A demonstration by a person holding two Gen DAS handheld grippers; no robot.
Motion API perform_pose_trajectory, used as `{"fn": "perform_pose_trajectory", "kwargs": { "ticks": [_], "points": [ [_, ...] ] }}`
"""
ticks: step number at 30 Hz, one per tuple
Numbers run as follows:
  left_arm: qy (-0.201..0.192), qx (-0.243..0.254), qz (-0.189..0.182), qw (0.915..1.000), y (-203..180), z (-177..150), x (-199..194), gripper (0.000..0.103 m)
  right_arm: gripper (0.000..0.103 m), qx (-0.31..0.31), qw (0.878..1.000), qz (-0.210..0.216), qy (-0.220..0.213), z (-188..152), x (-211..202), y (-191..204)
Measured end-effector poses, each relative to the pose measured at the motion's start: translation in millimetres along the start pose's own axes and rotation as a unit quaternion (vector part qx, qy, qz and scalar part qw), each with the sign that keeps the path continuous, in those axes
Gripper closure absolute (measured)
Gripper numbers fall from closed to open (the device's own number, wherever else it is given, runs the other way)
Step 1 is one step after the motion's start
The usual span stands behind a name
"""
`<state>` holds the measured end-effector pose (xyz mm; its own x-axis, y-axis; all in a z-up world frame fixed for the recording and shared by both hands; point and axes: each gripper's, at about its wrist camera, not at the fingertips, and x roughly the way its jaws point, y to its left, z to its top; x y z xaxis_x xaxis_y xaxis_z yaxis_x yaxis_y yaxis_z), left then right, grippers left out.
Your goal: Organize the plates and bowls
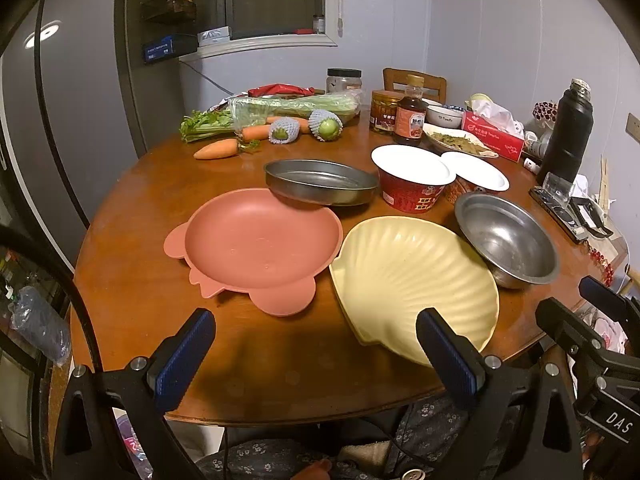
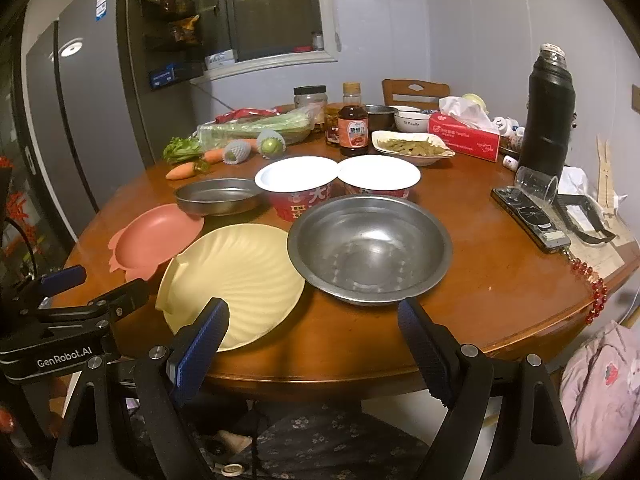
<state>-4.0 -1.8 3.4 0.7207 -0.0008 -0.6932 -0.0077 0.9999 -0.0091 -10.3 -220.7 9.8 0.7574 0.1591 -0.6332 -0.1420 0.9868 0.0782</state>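
A pink animal-shaped plate point(image 1: 260, 246) point(image 2: 154, 238) lies on the round wooden table point(image 1: 280, 372). A shallow steel dish point(image 1: 320, 182) point(image 2: 218, 196) rests partly on its far rim. A yellow shell-shaped plate point(image 1: 412, 280) point(image 2: 236, 280) lies to the right. A steel bowl point(image 1: 506, 238) point(image 2: 370, 248) overlaps its right edge. My left gripper point(image 1: 316, 344) is open and empty, held near the table's front edge before the pink and yellow plates. My right gripper point(image 2: 314, 330) is open and empty, just before the steel bowl.
Two red instant-noodle cups point(image 1: 414, 178) point(image 2: 298, 184) stand behind the plates. Farther back are carrots point(image 1: 216, 149), celery, jars, a sauce bottle point(image 1: 410, 114), a food dish point(image 2: 412, 147), a tissue box point(image 2: 464, 136) and a black flask point(image 2: 548, 116). A phone point(image 2: 530, 220) lies at right.
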Motion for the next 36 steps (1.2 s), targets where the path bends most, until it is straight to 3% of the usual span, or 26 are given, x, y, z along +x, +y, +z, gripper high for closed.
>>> {"fn": "perform_pose_trajectory", "kwargs": {
  "ticks": [36],
  "points": [
    [-0.005,0.000,-0.001,1.0000,1.9,-0.2,-6.7,0.002,0.016,-0.010,1.000,0.000,-0.003,0.7,-1.5,5.2]
  ]
}}
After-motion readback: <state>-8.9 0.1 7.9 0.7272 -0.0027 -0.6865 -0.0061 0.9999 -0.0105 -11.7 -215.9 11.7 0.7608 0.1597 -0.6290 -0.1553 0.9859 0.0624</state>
